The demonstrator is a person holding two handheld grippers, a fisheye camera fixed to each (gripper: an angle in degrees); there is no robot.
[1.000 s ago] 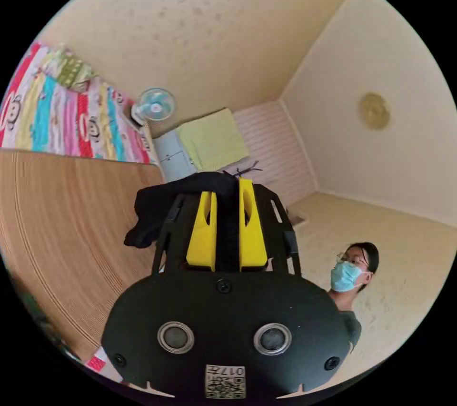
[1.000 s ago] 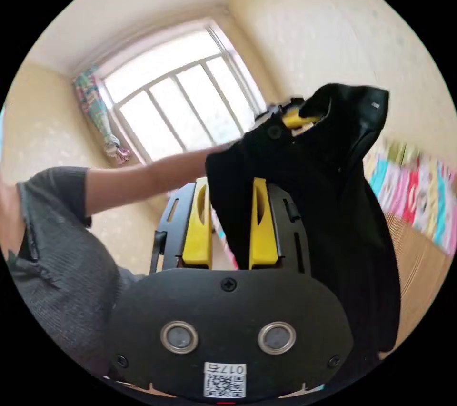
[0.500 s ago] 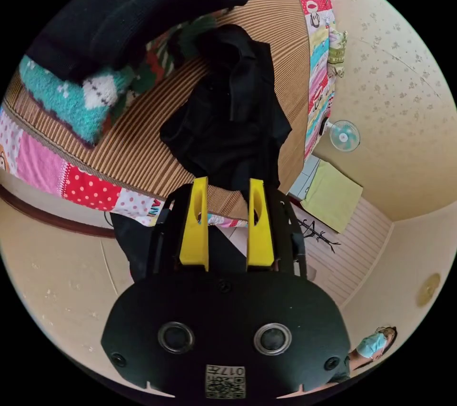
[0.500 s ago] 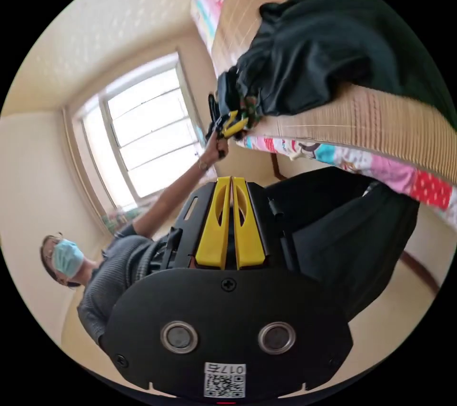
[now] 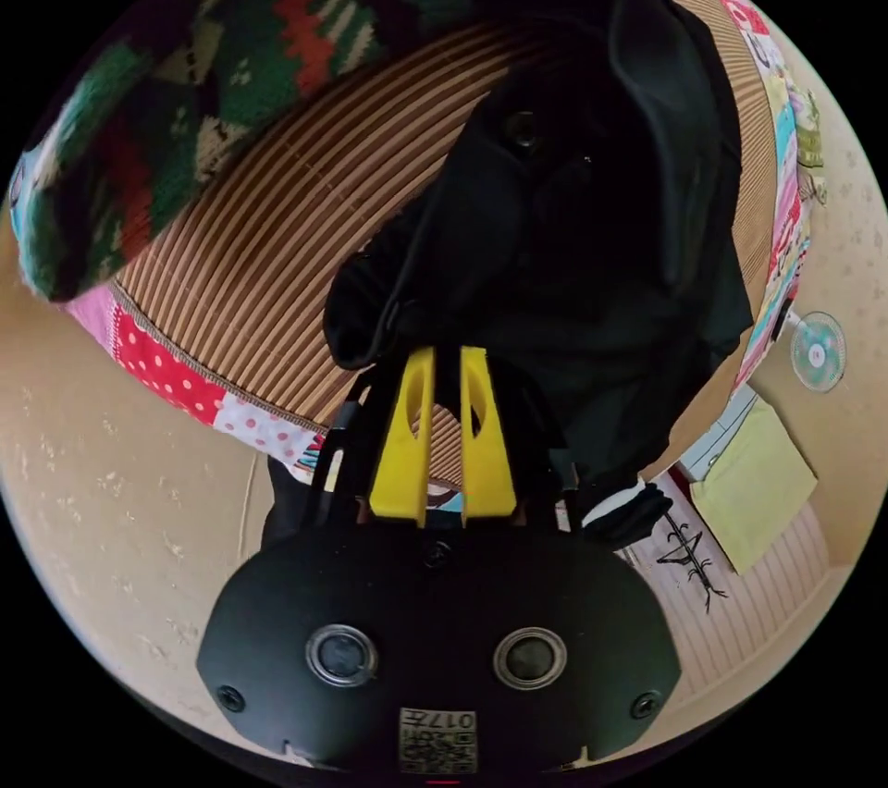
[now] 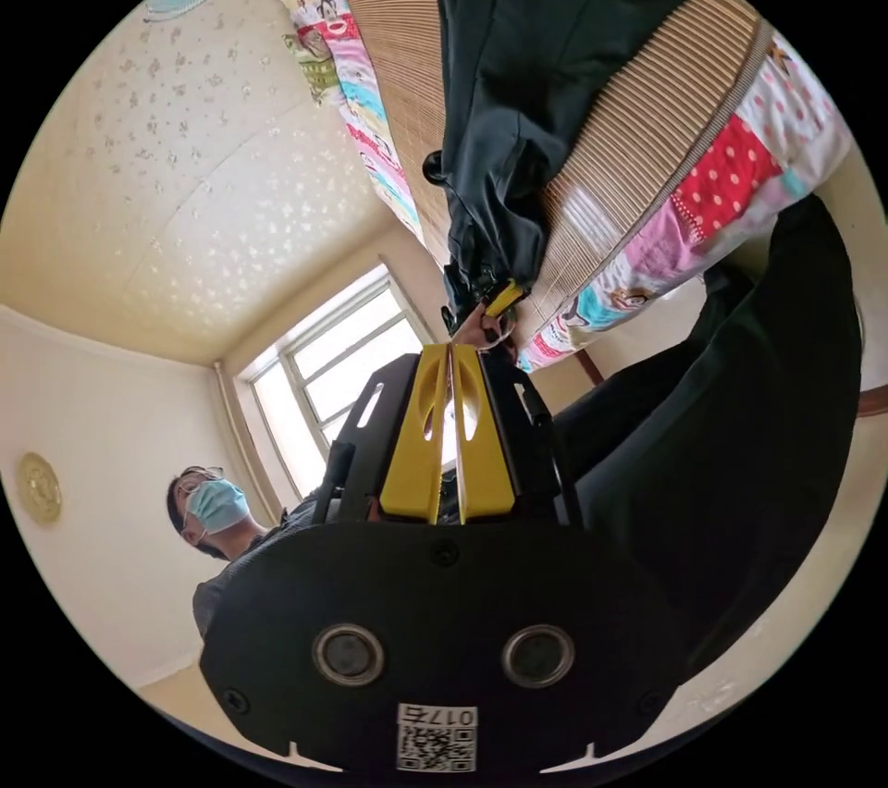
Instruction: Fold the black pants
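Your left claw, jaws narrowly apart, pinches the pants, which run toward 1 o'clock; right claw closed, empty.

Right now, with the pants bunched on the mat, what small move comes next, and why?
Probably draw the left gripper back toward the bed edge to pull the pants flat: it seems to grip their edge, and they lie bunched and creased on the mat.

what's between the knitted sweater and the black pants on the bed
In the left gripper view, a bare strip of ribbed brown bamboo mat separates the green-and-red knitted sweater from the black pants.
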